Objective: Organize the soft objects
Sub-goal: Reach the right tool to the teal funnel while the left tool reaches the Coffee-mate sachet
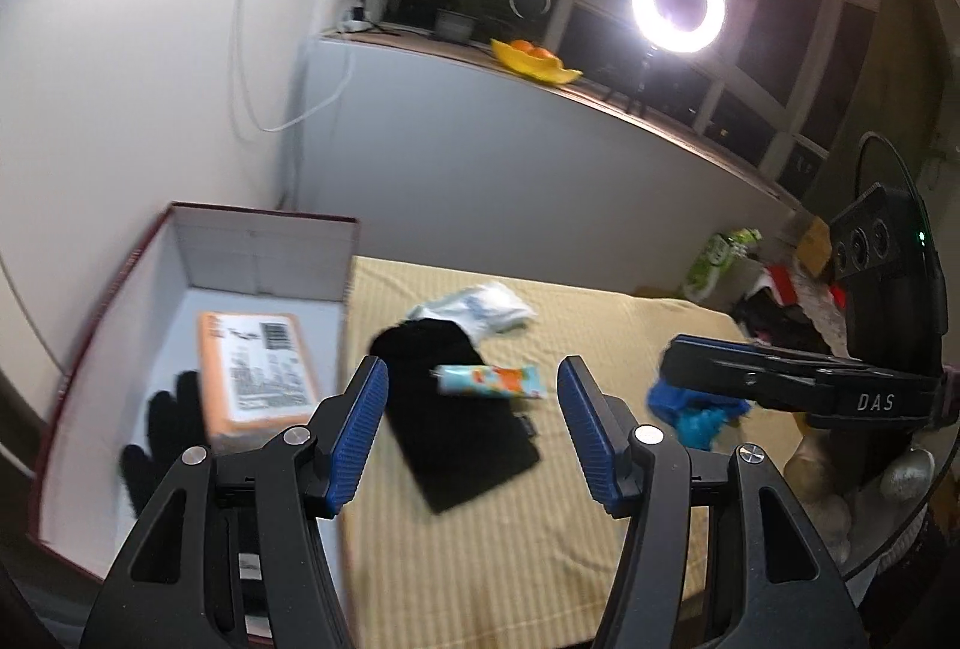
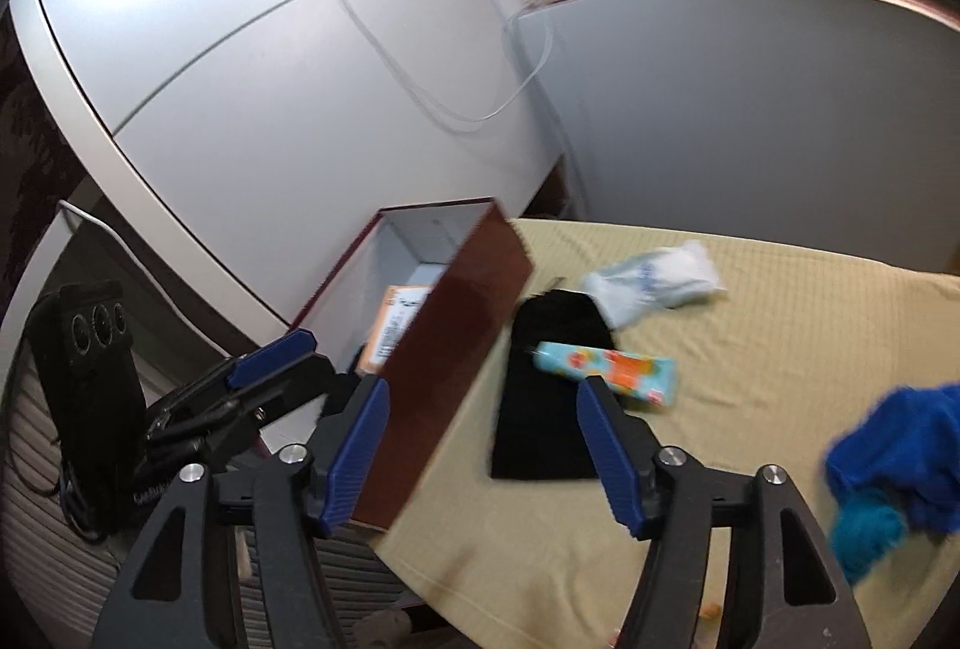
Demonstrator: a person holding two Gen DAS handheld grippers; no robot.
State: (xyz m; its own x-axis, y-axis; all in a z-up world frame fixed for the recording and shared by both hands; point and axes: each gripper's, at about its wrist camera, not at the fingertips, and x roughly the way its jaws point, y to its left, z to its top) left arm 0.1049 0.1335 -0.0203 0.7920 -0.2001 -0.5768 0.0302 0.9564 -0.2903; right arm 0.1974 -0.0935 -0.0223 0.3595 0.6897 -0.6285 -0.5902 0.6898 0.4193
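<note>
Both your left gripper [image 1: 472, 412] and right gripper [image 2: 483, 442] are spread, empty. The black cloth pouch [image 2: 549, 391] lies flat beside the box [image 2: 456, 343]; limp, light: pinch its edge.

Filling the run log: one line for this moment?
left gripper: open, empty | right gripper: open, empty | box: black glove, orange packet | tube on black cloth

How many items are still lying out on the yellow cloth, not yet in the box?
4: a black cloth in the middle, a printed tube lying on it, a white plastic bag just behind, and a blue knit piece to the right. More may lie outside the views.
</note>
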